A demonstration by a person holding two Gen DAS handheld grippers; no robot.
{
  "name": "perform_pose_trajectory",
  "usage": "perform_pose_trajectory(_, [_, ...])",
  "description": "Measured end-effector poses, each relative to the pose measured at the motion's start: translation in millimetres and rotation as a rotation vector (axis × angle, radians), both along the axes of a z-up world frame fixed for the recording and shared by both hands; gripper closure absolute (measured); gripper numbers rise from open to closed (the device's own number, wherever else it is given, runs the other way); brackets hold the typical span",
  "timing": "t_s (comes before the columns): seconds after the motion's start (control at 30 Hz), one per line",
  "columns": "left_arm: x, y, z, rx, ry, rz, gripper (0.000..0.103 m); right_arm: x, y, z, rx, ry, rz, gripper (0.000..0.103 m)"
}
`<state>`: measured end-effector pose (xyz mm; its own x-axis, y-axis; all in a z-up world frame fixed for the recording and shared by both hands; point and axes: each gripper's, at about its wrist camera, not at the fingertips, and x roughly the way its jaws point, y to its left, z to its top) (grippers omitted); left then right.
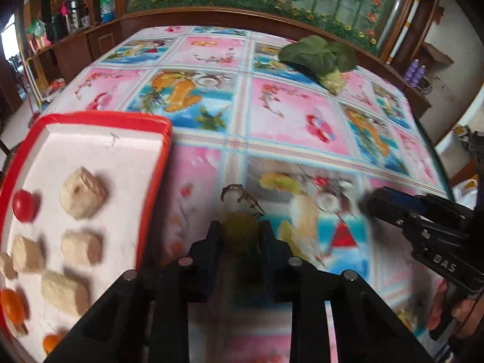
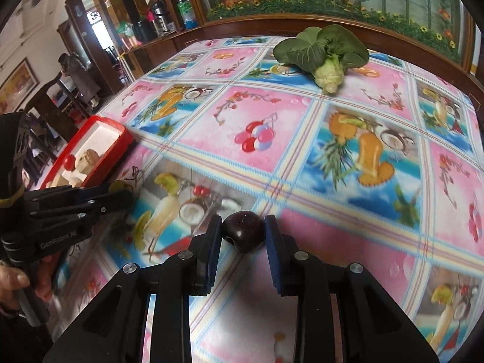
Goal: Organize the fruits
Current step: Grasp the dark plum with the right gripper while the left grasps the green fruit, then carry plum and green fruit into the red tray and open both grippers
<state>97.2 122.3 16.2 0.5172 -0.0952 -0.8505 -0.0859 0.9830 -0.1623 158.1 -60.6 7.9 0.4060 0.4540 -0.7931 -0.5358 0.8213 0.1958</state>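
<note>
Left wrist: red tray (image 1: 157,157) holds beige lumps (image 1: 81,193), tomato (image 1: 24,205).

Both grippers tilt steeply down, side by side. The left gripper (image 1: 240,231) clamps a green fruit (image 1: 240,230) between its fingers; the right gripper (image 2: 243,233) clamps a dark fruit (image 2: 243,231). A hand (image 2: 18,284) grips each handle.
</note>
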Motion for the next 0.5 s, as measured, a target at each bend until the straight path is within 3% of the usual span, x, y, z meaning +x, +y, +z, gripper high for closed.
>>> perform_pose_trajectory(0.3, [-57, -35, 5, -0.07, 0.007, -0.11, 0.075, -53, -23, 15, -0.02, -0.037, -0.038, 0.075])
perform_pose_trajectory(0.5, [-85, -46, 4, -0.105, 0.01, -0.142, 0.075, -90, -39, 9, -0.033, -0.001, -0.084, 0.075])
